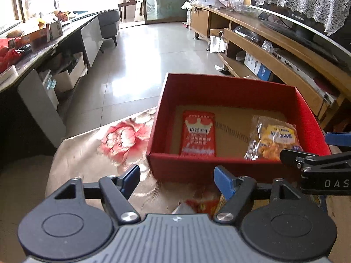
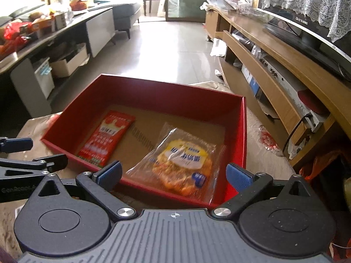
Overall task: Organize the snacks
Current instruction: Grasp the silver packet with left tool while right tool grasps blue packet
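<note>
Tiled floor (image 1: 140,50) runs bright and glossy down the middle of a living room, with a long dark desk (image 1: 43,50) cluttered with boxes along one side and a wooden TV cabinet (image 1: 280,43) along the other; a television (image 2: 307,37) draped with a lace cloth (image 2: 307,2) sits on the cabinet. Nearest the viewer, a table covered by a beige floral cloth (image 1: 105,144) carries an open red box (image 1: 219,89) with a brown cardboard floor. Two snacks lie flat inside the box, apart from each other: a red packet (image 1: 198,134) with a crown print toward the box's left side, and a clear bag of yellow-orange crackers (image 2: 184,164) toward its right side, close to the near wall. Left gripper (image 1: 177,180) hovers over the cloth just in front of the box's near wall, jaws parted, blue pads (image 1: 131,178) clear of everything, nothing held between them. More wrappers, red and yellow (image 1: 204,203), show on the cloth just beneath that gripper, partly hidden by its body and too blurred to identify. Right gripper (image 2: 174,174) hangs at the box's near-right corner, jaws spread wide, the cracker bag visible between and beyond the pads (image 2: 238,175) but not pressed by them; this gripper holds nothing. Each gripper's fingers appear at the edge of the other's view, so the two sit side by side, near one another, both angled downward toward the box.
</note>
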A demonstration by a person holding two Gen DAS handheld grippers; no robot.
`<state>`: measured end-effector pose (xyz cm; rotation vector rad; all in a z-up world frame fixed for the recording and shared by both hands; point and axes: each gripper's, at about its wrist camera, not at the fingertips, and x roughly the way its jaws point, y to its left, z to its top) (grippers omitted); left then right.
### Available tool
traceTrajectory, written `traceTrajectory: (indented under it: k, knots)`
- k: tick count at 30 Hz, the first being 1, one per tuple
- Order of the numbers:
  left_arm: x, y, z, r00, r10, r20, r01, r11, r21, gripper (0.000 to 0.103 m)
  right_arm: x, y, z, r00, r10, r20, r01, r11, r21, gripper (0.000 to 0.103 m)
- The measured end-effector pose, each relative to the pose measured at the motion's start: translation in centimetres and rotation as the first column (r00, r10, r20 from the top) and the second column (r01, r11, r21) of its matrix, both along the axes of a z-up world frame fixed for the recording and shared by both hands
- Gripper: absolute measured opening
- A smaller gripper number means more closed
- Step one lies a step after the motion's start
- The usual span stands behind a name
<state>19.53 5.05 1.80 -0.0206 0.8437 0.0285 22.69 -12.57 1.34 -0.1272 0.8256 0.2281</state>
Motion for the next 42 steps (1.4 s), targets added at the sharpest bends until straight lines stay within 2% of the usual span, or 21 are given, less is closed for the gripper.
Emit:
traceTrajectory:
  k: [9, 15, 18, 24, 28, 32, 38, 42]
  knots:
    - [-3.1, 0.9, -1.0, 0.993, -0.114, -0.039, 0.115, 0.993, 0.019, 0.075, -3.4, 1.7, 0.1, 0.997, 0.067, -0.034, -0.067, 0.998, 0.019, 0.102]
    - [-3.8, 1.8, -2.9, 0.973, -0.205, -0.101, 0.209, 0.978, 0.025, 0.075, -5.4, 2.1, 0.2, 0.993, 0.089, -0.072, -0.084, 0.994, 0.075, 0.102]
    - [-3.8, 2.1, -3.8, 0.963, -0.24, -0.124, 0.244, 0.969, 0.024, 0.075, -6.2, 2.4, 0.1, 0.992, 0.095, -0.08, -0.089, 0.993, 0.079, 0.102]
    - [-3.1, 2.4, -4.8, 0.942, -0.296, -0.156, 0.296, 0.955, -0.024, 0.077, -7.0, 2.9, -0.7, 0.988, 0.106, -0.116, -0.098, 0.992, 0.073, 0.102]
    - [-3.8, 1.8, -4.9, 0.927, -0.335, -0.17, 0.338, 0.941, -0.015, 0.077, -7.1, 3.0, -1.1, 0.985, 0.107, -0.133, -0.099, 0.993, 0.065, 0.102]
    - [-4.8, 2.2, -4.9, 0.929, -0.325, -0.178, 0.328, 0.944, -0.011, 0.078, -7.2, 3.0, -1.0, 0.984, 0.109, -0.142, -0.099, 0.992, 0.073, 0.102]
    - [-6.0, 3.0, -5.2, 0.945, -0.25, -0.211, 0.251, 0.968, -0.022, 0.08, -8.0, 2.8, -0.4, 0.984, 0.122, -0.133, -0.11, 0.989, 0.094, 0.102]
    - [-7.9, 2.9, -5.6, 0.943, -0.201, -0.266, 0.204, 0.979, -0.017, 0.08, -8.6, 2.6, -0.2, 0.984, 0.118, -0.136, -0.105, 0.989, 0.099, 0.102]
